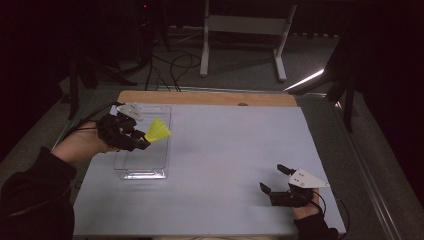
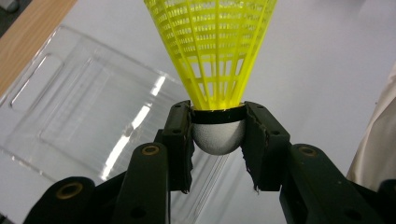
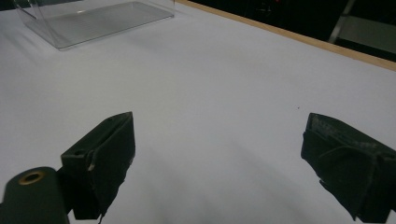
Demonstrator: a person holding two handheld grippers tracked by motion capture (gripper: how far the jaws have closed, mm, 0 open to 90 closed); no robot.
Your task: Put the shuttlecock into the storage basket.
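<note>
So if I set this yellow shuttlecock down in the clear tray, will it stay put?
Probably not on its side: the shuttlecock has a rounded white cap and a cone skirt, so it would likely roll in an arc. The open mesh suggests it is very light. The left gripper clamps only the cap, above the tray.

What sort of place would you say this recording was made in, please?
Probably a lab or workshop set up for recording handling tasks. A white-topped table stands on grey carpet with loose cables behind it, and a person works hand-held grippers: the left gripper holds a yellow shuttlecock over a clear tray.
</note>
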